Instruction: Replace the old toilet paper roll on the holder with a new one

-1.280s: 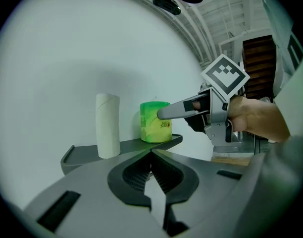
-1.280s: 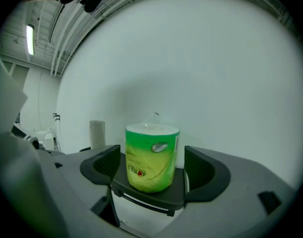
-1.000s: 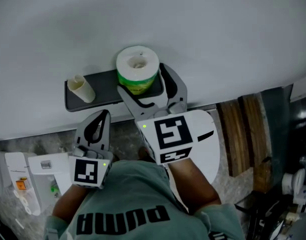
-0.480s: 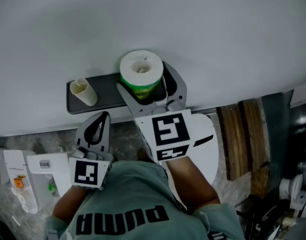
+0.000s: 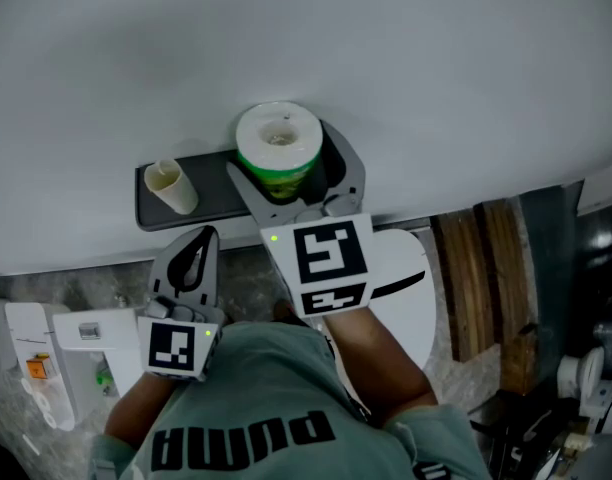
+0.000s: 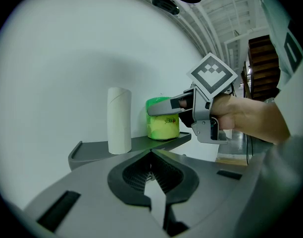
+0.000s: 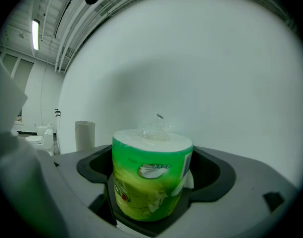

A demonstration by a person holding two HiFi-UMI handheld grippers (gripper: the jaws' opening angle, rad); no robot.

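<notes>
A new toilet roll point(image 5: 277, 146) in a green wrapper point(image 7: 150, 180) stands upright at the right end of a dark wall shelf point(image 5: 211, 196). My right gripper point(image 5: 286, 160) is shut on the roll, one jaw on each side. An empty cardboard tube point(image 5: 171, 185) stands upright at the shelf's left end, also shown as the tube point(image 6: 119, 119) in the left gripper view. Whether the roll point(image 6: 164, 125) rests on the shelf point(image 6: 136, 144) or hangs just above it is unclear. My left gripper point(image 5: 200, 236) hovers below the shelf's front edge, its jaws shut and empty point(image 6: 151, 157).
A plain white wall point(image 5: 306, 48) backs the shelf. A white rounded lid point(image 5: 411, 278) lies under my right forearm. Wooden slats point(image 5: 486, 268) are at the right. White boxes and small items point(image 5: 46, 353) sit at the lower left.
My right gripper, with the green roll, has shifted slightly left and closer to the wall. The left gripper and the cardboard tube have stayed put.
</notes>
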